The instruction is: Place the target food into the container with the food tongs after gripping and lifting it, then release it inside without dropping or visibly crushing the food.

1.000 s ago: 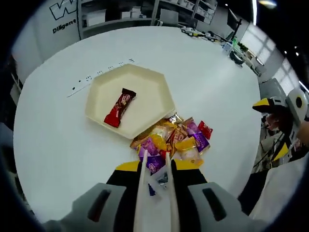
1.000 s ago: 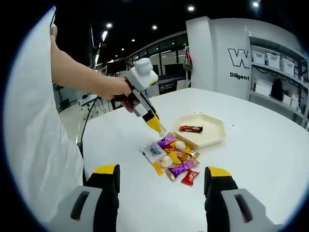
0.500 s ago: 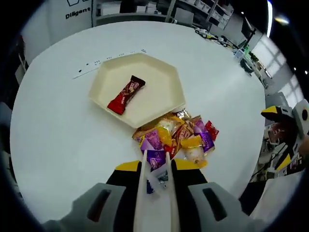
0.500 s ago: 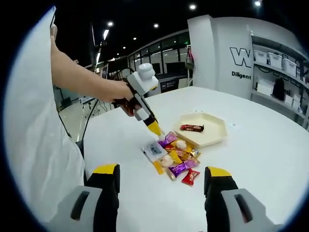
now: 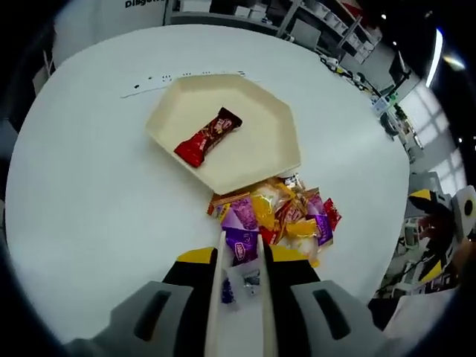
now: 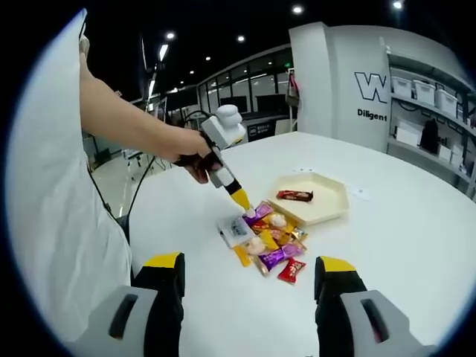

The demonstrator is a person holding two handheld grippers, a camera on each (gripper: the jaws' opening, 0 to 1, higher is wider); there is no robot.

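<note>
Since a second ago the left gripper has dipped into the candy pile, tongs narrowed on a clear wrapped sweet, so the grab's on; right gripper hangs wide, empty.

**Colours on the bench**

The bench is plain white. The six-sided tray is cream, and the candy bar in it is red at one end and dark brown at the other. The pile of sweets mixes purple, yellow, orange, red and gold wrappers; one packet is pale with dark print. The left tongs are cream, set in yellow-and-black tips on grey. The right tongs are black, capped yellow. The sleeve is white.
</note>
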